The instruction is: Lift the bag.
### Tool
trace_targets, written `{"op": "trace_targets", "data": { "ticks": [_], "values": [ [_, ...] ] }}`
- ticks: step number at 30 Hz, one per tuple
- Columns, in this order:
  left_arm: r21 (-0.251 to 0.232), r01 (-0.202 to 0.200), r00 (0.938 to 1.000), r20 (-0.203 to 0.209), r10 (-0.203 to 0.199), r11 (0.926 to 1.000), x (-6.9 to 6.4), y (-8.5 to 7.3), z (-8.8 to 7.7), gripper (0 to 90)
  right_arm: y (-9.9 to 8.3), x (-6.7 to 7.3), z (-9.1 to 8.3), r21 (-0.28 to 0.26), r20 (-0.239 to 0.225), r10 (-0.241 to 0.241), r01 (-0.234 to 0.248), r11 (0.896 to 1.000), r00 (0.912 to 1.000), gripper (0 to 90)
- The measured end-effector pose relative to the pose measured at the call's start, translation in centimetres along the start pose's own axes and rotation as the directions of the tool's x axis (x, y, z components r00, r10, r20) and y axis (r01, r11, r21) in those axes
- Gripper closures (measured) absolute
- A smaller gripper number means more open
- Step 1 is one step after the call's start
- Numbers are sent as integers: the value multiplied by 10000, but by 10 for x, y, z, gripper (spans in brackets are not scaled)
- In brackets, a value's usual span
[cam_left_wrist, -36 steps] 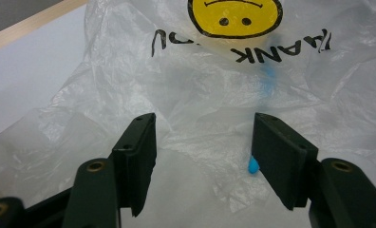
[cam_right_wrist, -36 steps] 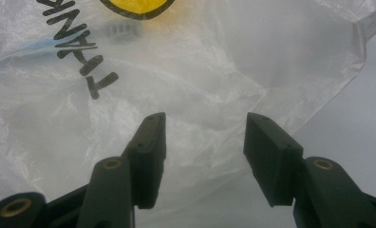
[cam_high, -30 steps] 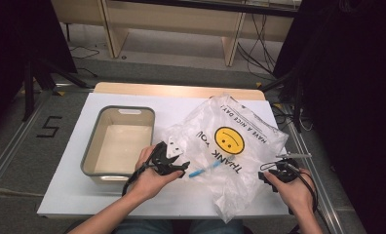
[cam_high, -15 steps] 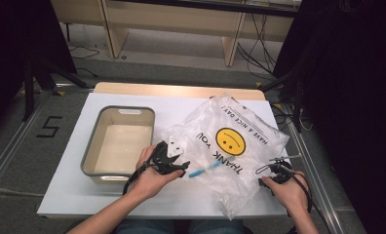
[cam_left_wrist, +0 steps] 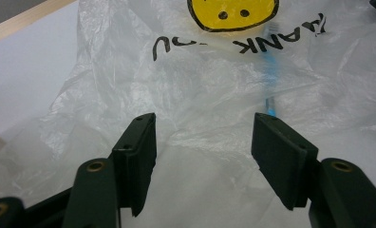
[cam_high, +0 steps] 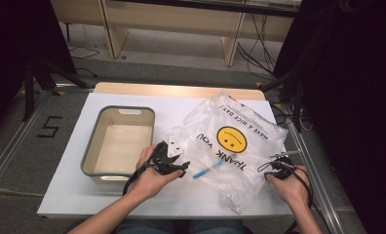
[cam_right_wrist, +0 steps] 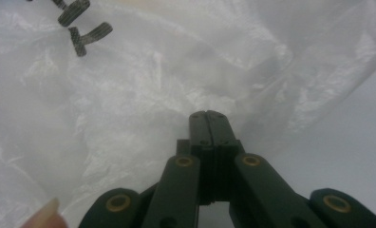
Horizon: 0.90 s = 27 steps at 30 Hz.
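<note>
Crinkled clear plastic bag [cam_high: 235, 146], right tool [cam_right_wrist: 208, 116] pinching its edge, left tool [cam_left_wrist: 202, 137] spread.

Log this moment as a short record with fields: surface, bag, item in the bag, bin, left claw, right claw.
surface: white table
bag: clear plastic bag, yellow smiley face, lying crumpled right of centre
item in bag: blue-handled toothbrush
bin: grey bin, left of the bag, nothing inside
left claw: jaws apart over the bag
right claw: has just closed; jaws together at the bag's edge, film apparently pinched
</note>
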<state>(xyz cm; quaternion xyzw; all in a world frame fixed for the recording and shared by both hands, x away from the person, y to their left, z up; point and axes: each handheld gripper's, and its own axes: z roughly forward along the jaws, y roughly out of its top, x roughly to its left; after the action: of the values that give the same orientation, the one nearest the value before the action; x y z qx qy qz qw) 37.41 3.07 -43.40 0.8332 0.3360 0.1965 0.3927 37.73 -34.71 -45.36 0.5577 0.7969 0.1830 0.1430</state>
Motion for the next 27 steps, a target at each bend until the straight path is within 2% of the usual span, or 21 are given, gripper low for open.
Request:
{"op": "trace_targets", "data": {
  "ticks": [7,8,10,11,13,15,16,18,20,22,23,25,27],
  "values": [
    [112,-68,10000,16,68,9999,-1,1,1,405,13,-19,4,-679,898,-502,564,9961,9947,900],
    [100,-64,10000,1,64,9999,-1,1,1,406,13,-20,4,-710,836,-436,496,9962,9955,900],
    [51,-11,10000,21,11,10000,-1,1,1,406,14,-16,-1,-867,297,-137,163,9961,9995,900],
    [60,-19,10000,14,19,10000,0,0,1,406,13,-11,-6,-1029,-64,46,-53,9947,10000,827],
    [59,12,10000,-5,-12,10000,0,0,1,406,12,-2,-12,-1192,-305,349,-383,9921,9989,711],
    [18,53,10000,-21,-53,10000,0,0,0,406,7,7,-17,-939,-665,576,-637,9935,9961,594],
    [23,37,10000,-15,-36,10000,0,0,-1,406,4,10,-19,-825,-667,730,-784,9935,9951,542],
    [-12,57,10000,-27,-57,10000,0,-1,-2,406,-4,14,-22,-482,-339,816,-832,9954,9961,458],
    [-22,56,10000,-28,-56,10000,0,0,-2,406,-11,15,-23,-332,-350,1001,-1012,9943,9944,440],
    [66,-37,10000,-28,37,10000,0,0,-1,406,-16,17,-23,-217,-591,1320,-1334,9908,9895,439],
    [55,-33,10000,-9,34,10000,-1,0,-1,406,-17,19,-24,-295,-814,1474,-1503,9882,9857,442],
    [22,-21,10000,-12,21,10000,-1,0,-1,406,-16,21,-24,-374,-946,1712,-1754,9838,9807,447],
    [17,-8,10000,-12,8,10000,-1,0,0,406,-16,25,-22,73,-1093,1763,-1766,9843,9782,460]
  ]
}}
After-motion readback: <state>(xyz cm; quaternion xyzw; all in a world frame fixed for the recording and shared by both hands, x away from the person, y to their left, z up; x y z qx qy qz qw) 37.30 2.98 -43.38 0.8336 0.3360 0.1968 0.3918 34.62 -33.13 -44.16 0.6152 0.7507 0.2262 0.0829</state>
